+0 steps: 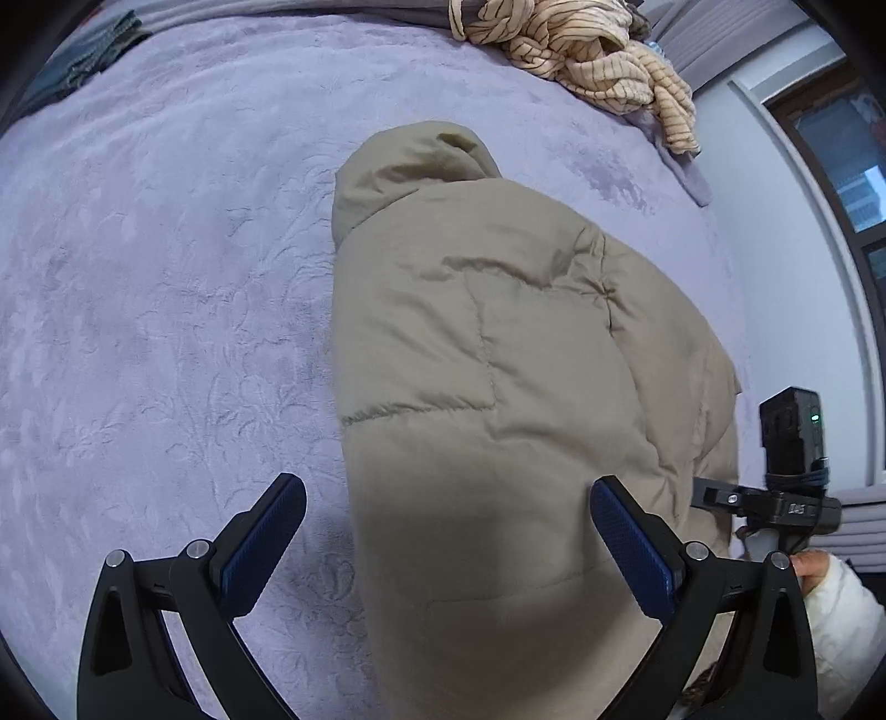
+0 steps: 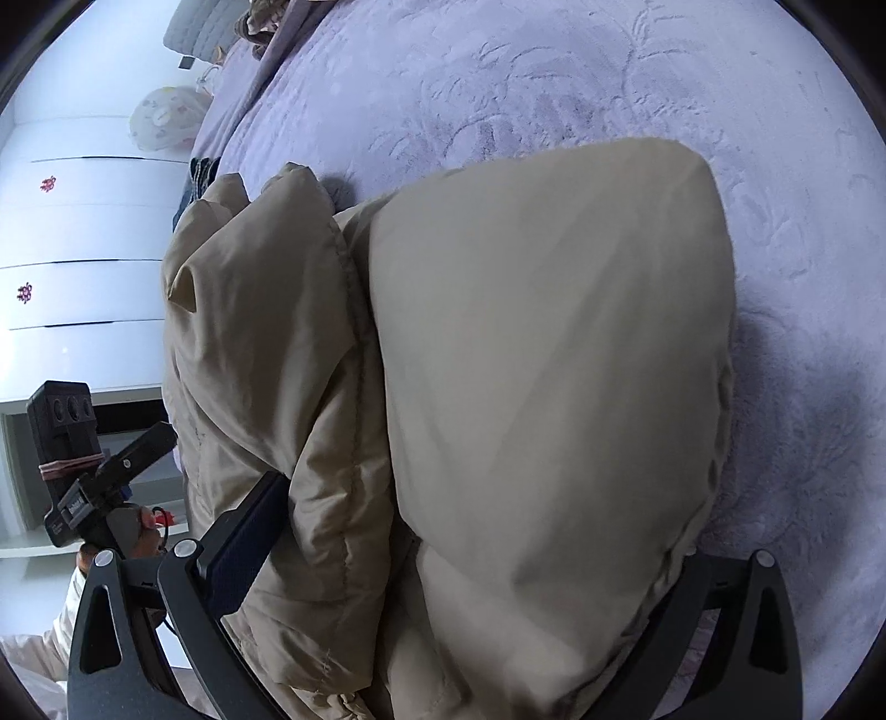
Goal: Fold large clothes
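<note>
Left wrist view first: the left gripper [image 1: 446,545] hangs with its jaws spread wide and nothing between them, just above the near end of the beige puffer jacket [image 1: 498,360]. The jacket lies on the lilac bedspread [image 1: 166,277], already doubled into a long bundle with its hood [image 1: 410,166] pointing away. A striped cream garment [image 1: 581,50] sits crumpled at the far edge of the bed, well apart. At the right edge, the other gripper's handle shows beside the jacket.

Now the right wrist view: the right gripper [image 2: 470,554] has jacket bulk bulging between its jaws. One blue pad [image 2: 249,543] presses against the padded fabric; the other pad is buried under the folded panel [image 2: 554,360], so I cannot tell whether this is a firm pinch or a loose cradle.

My read: a fold is under way. To do it well, catch every layer at the edge, not only the slippery outer shell, lift both ends level, and press the trapped air out so the padding does not spring open.
</note>
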Available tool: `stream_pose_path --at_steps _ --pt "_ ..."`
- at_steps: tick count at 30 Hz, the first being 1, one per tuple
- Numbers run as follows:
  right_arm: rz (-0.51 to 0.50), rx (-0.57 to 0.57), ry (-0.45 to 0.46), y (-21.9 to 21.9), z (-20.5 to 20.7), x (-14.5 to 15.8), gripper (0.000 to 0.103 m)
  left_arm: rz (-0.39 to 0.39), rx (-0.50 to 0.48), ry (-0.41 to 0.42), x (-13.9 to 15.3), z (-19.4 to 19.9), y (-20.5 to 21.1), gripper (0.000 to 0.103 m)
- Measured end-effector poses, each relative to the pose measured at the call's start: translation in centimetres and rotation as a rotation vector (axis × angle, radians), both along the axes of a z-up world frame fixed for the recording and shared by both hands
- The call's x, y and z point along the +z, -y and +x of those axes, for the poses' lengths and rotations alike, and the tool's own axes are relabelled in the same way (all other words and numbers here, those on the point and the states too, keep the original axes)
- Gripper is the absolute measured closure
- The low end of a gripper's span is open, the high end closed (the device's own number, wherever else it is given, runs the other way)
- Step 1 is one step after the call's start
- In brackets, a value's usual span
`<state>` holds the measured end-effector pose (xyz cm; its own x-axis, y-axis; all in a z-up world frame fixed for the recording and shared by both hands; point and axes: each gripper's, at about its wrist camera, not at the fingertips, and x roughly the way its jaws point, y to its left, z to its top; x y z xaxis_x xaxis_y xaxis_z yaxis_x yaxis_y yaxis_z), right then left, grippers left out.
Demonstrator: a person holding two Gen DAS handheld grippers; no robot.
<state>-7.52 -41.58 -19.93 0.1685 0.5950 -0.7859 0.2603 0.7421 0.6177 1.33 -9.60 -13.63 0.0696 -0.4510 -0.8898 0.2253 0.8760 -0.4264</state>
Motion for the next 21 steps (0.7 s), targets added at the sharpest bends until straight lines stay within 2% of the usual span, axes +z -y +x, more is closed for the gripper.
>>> stream_pose_path --at_steps 4,6,11,17,21 --pt "0.01 -0.008 -0.01 0.2 -0.3 -0.2 0.0 -0.167 0.001 -0.125 -2.7 1.8 -2.1 0.0" --pt "0.015 -0.007 -0.013 0.3 -0.4 -0.3 0.0 -0.214 0.008 -0.182 -4.5 2.4 -2.6 0.0" --pt "0.037 -0.008 -0.019 0.3 0.0 -0.9 0.0 -0.385 0.003 -0.299 -8.4 3.0 -1.2 0.0" --pt "0.072 -0.029 -0.014 0.6 1.2 -1.7 0.0 -0.414 0.002 -0.357 -10.8 2.4 0.5 0.0" --pt "0.089 -0.061 -0.04 0.9 1.6 -2.5 0.0 -0.305 -0.007 -0.282 -9.2 1.8 2.0 0.002"
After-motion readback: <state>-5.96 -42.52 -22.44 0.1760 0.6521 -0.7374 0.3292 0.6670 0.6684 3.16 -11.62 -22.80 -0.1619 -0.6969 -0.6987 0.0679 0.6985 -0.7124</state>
